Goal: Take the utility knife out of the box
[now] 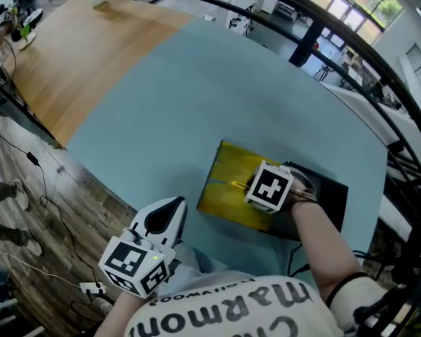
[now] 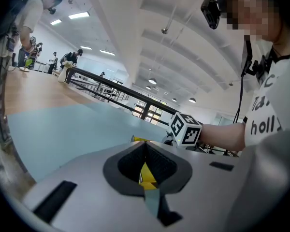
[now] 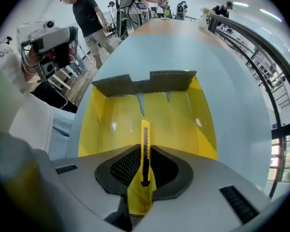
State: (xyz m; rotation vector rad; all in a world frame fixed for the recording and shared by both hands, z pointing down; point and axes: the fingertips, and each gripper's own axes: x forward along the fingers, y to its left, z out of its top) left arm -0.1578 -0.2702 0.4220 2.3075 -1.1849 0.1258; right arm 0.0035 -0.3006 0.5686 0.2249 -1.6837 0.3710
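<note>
On the blue table under a white ceiling, right gripper pinches utility knife; left gripper seemingly closed.

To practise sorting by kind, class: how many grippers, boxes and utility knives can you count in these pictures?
Grippers: 2, the left gripper and the right gripper
Boxes: 1, the yellow box
Utility knives: 1, the utility knife, between the right gripper's jaws
Total: 4
</note>
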